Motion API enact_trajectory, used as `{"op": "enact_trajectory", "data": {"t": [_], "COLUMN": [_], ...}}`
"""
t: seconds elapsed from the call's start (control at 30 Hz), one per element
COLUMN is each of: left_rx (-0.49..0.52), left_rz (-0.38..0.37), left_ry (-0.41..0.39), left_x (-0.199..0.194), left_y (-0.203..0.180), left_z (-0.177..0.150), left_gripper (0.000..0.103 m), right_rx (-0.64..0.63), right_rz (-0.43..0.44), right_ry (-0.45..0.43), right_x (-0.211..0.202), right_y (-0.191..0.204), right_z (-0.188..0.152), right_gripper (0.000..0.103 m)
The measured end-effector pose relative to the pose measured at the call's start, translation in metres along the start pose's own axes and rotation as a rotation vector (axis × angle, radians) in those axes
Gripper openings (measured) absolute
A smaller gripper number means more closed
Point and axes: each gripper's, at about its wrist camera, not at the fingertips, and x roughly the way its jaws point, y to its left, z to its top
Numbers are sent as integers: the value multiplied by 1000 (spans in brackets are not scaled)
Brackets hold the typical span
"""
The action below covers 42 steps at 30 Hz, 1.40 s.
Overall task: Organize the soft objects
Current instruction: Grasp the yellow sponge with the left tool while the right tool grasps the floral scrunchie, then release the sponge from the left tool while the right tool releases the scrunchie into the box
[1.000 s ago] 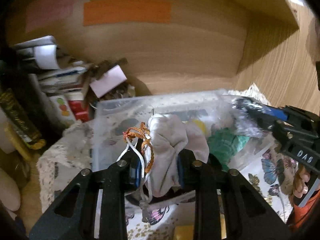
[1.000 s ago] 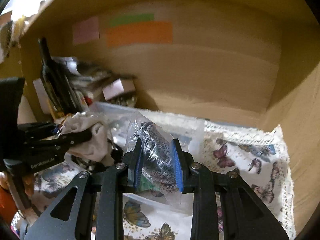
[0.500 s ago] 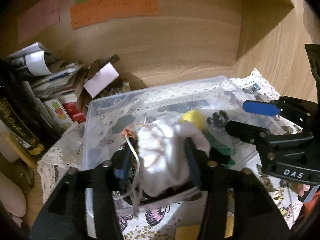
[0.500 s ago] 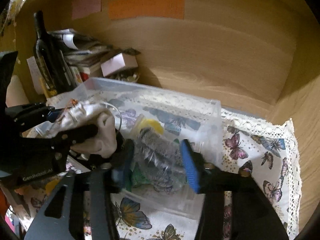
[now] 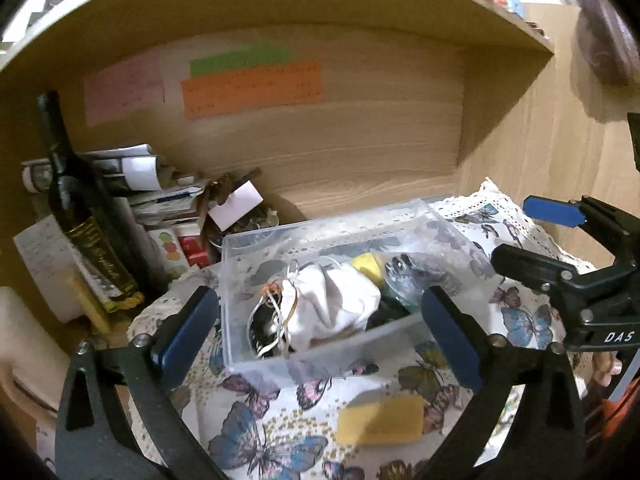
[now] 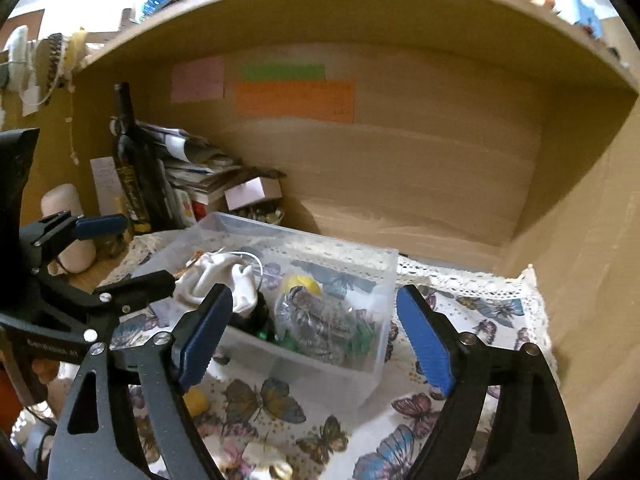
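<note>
A clear plastic bin (image 5: 304,356) (image 6: 320,364) stands on the butterfly cloth inside a wooden shelf. In it lie a white drawstring pouch (image 5: 332,304) (image 6: 224,276), a clear bag with a dark patterned item (image 5: 416,276) (image 6: 320,320), a yellow object (image 5: 368,266) (image 6: 304,282) and something green (image 6: 362,338). My left gripper (image 5: 320,332) is open and empty, in front of the bin. My right gripper (image 6: 316,336) is open and empty, in front of the bin. Each gripper shows in the other's view.
A yellow sponge (image 5: 380,420) lies on the butterfly cloth (image 6: 480,312) in front of the bin. A dark wine bottle (image 5: 80,216) (image 6: 134,168), stacked papers (image 5: 140,184) and small boxes crowd the left. The shelf's wooden back and right wall close in behind.
Both grippers have opened and let go: the white pouch and the bagged patterned item now lie in the bin. Both grippers have pulled back from it.
</note>
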Motion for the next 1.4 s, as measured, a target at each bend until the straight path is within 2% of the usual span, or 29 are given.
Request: {"op": "enact_trajectory", "data": {"t": [0.2, 0.33, 0.63, 0.7, 0.77, 0.8, 0.83, 0.87, 0.9, 0.97, 1.17, 1.4], "left_rx": [5, -18, -53, -53, -43, -43, -43, -38, -32, -33, -22, -42], "left_rz": [-29, -48, -128, -111, -103, -107, -115, -126, -137, -175, -164, -138], "left_ry": [43, 113, 288, 290, 295, 298, 296, 296, 300, 314, 233, 97], "left_x": [-12, -6, 25, 30, 34, 36, 36, 36, 37, 39, 22, -5], "left_y": [-4, -6, -21, -22, -25, -25, -26, -26, -27, -28, -25, -12], "left_z": [-23, -45, -85, -87, -89, -90, -89, -89, -89, -90, -83, -52], "left_gripper": [103, 103, 103, 103, 103, 101, 91, 86, 76, 65, 62, 62], "right_rx": [-11, 27, 75, 76, 68, 62, 61, 60, 61, 53, 63, 84], "right_rz": [3, -12, 34, 55, 73, 87, 104, 120, 131, 128, 119, 102], "right_ry": [3, 47, 194, 228, 260, 279, 295, 310, 314, 300, 236, 118], "right_x": [-20, -19, 2, 6, 10, 13, 15, 17, 18, 17, 9, -8], "right_y": [0, -3, 1, 2, 3, 4, 4, 5, 5, 6, 4, -3], "right_z": [-21, -45, -93, -101, -107, -109, -111, -113, -115, -116, -106, -77], "right_gripper": [85, 85, 82, 70, 46, 41, 31, 26, 25, 17, 13, 13]}}
